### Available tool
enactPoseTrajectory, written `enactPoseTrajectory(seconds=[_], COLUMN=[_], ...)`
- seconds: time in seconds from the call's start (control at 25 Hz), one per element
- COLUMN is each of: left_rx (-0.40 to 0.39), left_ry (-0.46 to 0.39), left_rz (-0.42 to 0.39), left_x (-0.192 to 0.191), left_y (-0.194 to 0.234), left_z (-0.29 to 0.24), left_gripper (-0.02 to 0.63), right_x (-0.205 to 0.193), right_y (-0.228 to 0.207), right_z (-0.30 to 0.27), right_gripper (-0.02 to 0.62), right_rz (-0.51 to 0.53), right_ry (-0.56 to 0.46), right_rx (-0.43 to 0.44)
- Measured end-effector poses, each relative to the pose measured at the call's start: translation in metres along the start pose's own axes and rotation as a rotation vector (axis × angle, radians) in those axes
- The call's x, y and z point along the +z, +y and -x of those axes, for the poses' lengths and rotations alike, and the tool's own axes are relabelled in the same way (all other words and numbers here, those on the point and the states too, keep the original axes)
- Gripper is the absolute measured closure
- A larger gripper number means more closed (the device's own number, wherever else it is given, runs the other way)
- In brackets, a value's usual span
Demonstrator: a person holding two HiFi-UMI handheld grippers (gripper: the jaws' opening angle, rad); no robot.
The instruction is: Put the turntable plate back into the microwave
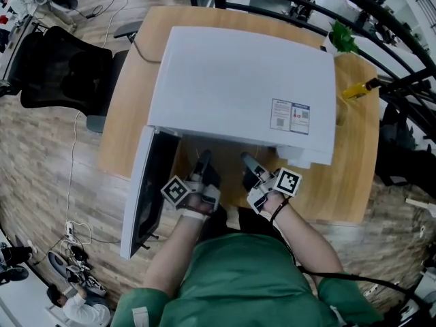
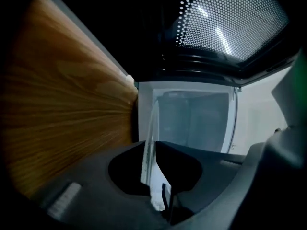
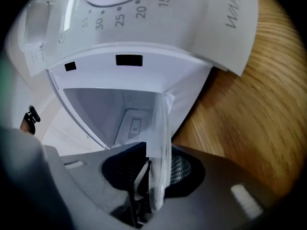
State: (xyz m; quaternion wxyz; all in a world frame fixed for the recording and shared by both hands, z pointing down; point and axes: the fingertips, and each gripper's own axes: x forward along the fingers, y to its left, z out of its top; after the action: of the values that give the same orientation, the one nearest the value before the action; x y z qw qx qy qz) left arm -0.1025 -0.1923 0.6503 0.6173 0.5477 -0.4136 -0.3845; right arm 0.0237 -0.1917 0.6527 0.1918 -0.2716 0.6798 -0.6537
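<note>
With our left tongs (image 2: 150, 152) clamped on the turntable plate (image 2: 149, 123) and our right tongs (image 3: 159, 147) loose around its rim, we risk it tilting and knocking the microwave (image 1: 238, 80).

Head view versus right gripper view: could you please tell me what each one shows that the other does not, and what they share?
Only the head view shows the microwave's white top, its open door, the left gripper and a black chair. Only the right gripper view shows the timer numbers, the cavity and the glass turntable plate edge-on between its jaws. Both show the microwave, the wooden table and the right gripper.
</note>
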Motion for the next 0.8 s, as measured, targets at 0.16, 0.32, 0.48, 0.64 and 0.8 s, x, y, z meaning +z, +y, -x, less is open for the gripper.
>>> enactPoseTrajectory(seconds=[0.16,0.32,0.48,0.64,0.8], left_rx=[-0.004,0.002,-0.013,-0.012,-0.003], left_ry=[-0.008,-0.007,-0.014,-0.031,-0.044], left_rz=[0.016,0.014,0.018,0.03,0.027], left_x=[0.001,0.001,0.004,0.004,0.005], left_y=[0.0,0.001,-0.002,-0.005,-0.006], left_z=[-0.002,-0.004,-0.007,-0.014,-0.022], left_gripper=[0.571,0.571,0.571,0.571,0.57], right_x=[-0.009,-0.024,-0.041,-0.06,-0.075], right_y=[0.004,0.0,-0.002,0.001,0.001], right_z=[0.0,0.005,0.009,0.009,0.007], right_gripper=[0.48,0.471,0.468,0.468,0.468], right_rz=[-0.012,-0.019,-0.005,-0.01,-0.014], right_ry=[0.0,0.017,0.052,0.087,0.129], right_rx=[-0.004,-0.027,-0.039,-0.026,-0.051])
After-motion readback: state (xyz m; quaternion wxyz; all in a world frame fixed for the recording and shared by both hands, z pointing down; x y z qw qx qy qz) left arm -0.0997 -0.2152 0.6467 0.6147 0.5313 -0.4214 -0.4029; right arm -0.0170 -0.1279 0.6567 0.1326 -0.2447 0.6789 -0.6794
